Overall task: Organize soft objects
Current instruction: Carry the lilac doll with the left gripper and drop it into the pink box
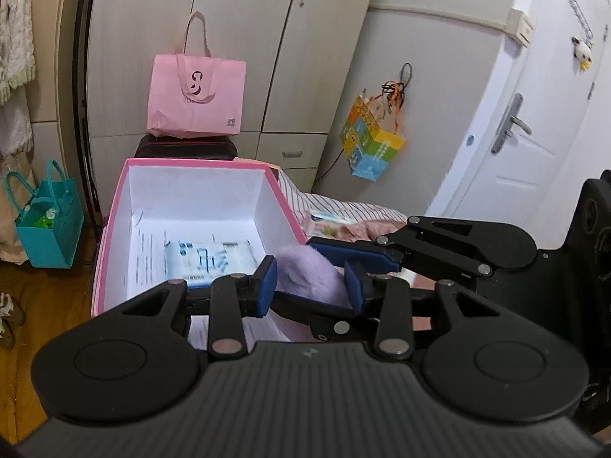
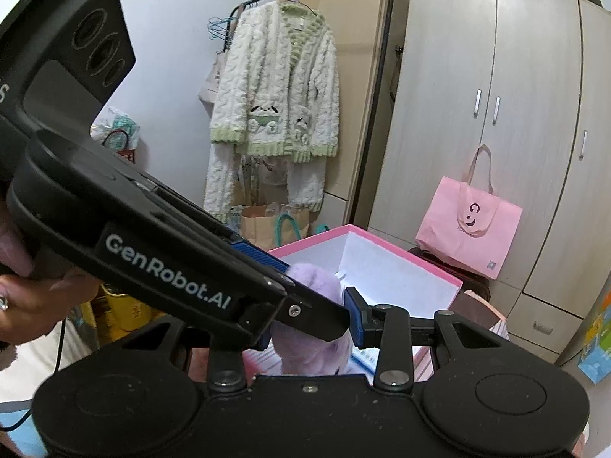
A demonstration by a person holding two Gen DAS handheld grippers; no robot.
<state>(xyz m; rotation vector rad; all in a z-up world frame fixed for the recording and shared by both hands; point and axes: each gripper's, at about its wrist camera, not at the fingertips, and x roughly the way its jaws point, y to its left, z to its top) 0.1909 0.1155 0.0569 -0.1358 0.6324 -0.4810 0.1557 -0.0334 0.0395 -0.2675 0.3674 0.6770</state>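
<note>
A fluffy lilac soft object (image 1: 311, 273) sits between both grippers, just right of the open pink box (image 1: 114, 229) with white walls. My left gripper (image 1: 311, 286) has its blue pads on either side of the lilac object. My right gripper (image 1: 357, 253) reaches in from the right across it, fingers around the same object. In the right wrist view the lilac object (image 2: 319, 286) lies between the right gripper's pads (image 2: 309, 320), with the left gripper's body crossing in front. The box (image 2: 401, 263) is just beyond.
Papers and a blue-printed packet (image 1: 210, 257) lie in the box. A pink tote (image 1: 196, 99) stands on a dark case before the wardrobe. A teal bag (image 1: 47, 225) is on the floor left. A striped bedsheet (image 1: 336, 206) lies to the right.
</note>
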